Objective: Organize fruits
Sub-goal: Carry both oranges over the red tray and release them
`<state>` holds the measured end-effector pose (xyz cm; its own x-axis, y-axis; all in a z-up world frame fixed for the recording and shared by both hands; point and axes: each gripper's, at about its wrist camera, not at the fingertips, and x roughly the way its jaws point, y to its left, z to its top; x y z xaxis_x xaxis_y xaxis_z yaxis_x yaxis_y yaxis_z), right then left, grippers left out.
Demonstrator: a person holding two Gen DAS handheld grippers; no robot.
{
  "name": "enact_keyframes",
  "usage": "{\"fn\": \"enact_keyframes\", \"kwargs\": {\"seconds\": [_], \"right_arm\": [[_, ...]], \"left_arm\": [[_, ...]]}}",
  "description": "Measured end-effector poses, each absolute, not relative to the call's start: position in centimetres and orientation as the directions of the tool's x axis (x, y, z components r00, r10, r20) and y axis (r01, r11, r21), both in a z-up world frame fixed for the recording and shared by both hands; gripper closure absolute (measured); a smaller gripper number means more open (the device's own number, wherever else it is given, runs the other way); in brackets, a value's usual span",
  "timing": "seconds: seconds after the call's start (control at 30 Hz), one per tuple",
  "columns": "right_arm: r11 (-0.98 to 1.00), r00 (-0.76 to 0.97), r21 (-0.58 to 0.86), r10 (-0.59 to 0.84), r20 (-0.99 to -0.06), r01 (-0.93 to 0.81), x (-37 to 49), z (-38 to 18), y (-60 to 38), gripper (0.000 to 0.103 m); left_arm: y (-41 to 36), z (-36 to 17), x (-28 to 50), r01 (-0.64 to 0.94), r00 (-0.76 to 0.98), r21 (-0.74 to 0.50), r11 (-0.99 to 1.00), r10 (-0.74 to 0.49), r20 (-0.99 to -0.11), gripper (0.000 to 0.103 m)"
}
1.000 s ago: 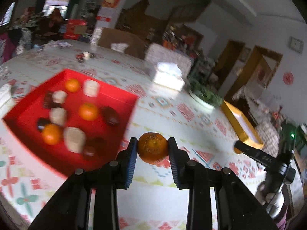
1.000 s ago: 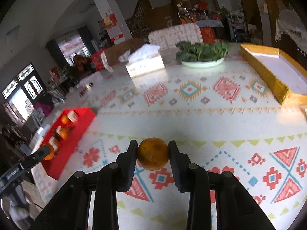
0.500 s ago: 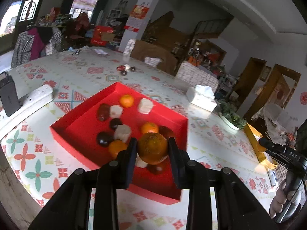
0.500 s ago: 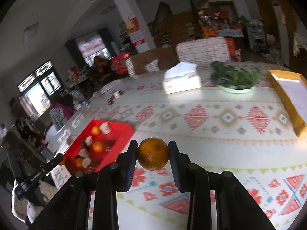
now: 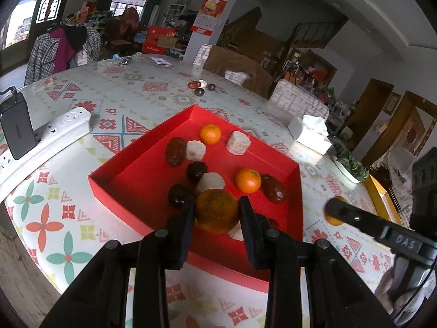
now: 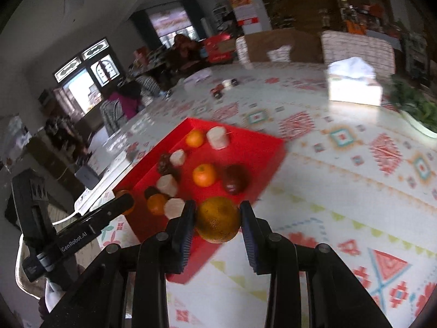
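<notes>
My left gripper (image 5: 217,213) is shut on an orange (image 5: 216,211) and holds it above the near side of a red tray (image 5: 131,161). The tray holds oranges (image 5: 248,180), dark fruits (image 5: 174,151) and white chunks (image 5: 239,142). My right gripper (image 6: 217,220) is shut on another orange (image 6: 217,219) above the tray's near right corner (image 6: 273,147). The right gripper also shows in the left wrist view (image 5: 334,214), the left gripper in the right wrist view (image 6: 124,201).
A white power strip (image 5: 46,134) and a black power bank (image 5: 16,128) lie left of the tray. A tissue box (image 5: 308,134), a plate of greens (image 5: 348,164) and a yellow tray (image 5: 378,194) stand to the right. Small caps (image 5: 200,87) lie farther back.
Both grippers have swung toward the red tray with their oranges. The tray now sits closer and more central in both views.
</notes>
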<state>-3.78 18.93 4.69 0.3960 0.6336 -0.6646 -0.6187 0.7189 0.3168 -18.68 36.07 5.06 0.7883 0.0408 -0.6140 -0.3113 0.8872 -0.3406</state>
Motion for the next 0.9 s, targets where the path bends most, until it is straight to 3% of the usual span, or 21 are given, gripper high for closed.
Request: {"fn": "enact_keyframes", "kwargs": {"seconds": [0.5, 0.67, 0.77, 0.87, 0.9], "right_arm": [[0.725, 0.371, 0.239, 0.572, -0.731, -0.646, -1.6, 1.0, 25.0, 0.066], [0.718, 0.37, 0.235, 0.576, -0.729, -0.655, -1.4, 0.9, 25.6, 0.066], [0.718, 0.38, 0.234, 0.58, -0.72, -0.655, -1.5, 0.9, 25.6, 0.062], [0.72, 0.39, 0.247, 0.594, -0.704, -0.649, -1.6, 1.3, 25.2, 0.042], [0.719, 0.392, 0.25, 0.597, -0.7, -0.648, -1.7, 1.4, 25.2, 0.04]], "left_arm": [[36.1, 4.6, -16.8, -0.33, 0.76, -0.285, 0.9, 0.074, -0.646, 0.069], [36.7, 5.0, -17.1, -0.358, 0.773, -0.303, 0.883, 0.098, -0.627, 0.031], [36.9, 5.3, -17.3, -0.361, 0.776, -0.308, 0.88, 0.101, -0.622, 0.023], [36.9, 5.3, -17.3, -0.359, 0.776, -0.308, 0.881, 0.099, -0.623, 0.022], [36.9, 5.5, -17.4, -0.357, 0.776, -0.307, 0.882, 0.098, -0.623, 0.022]]}}
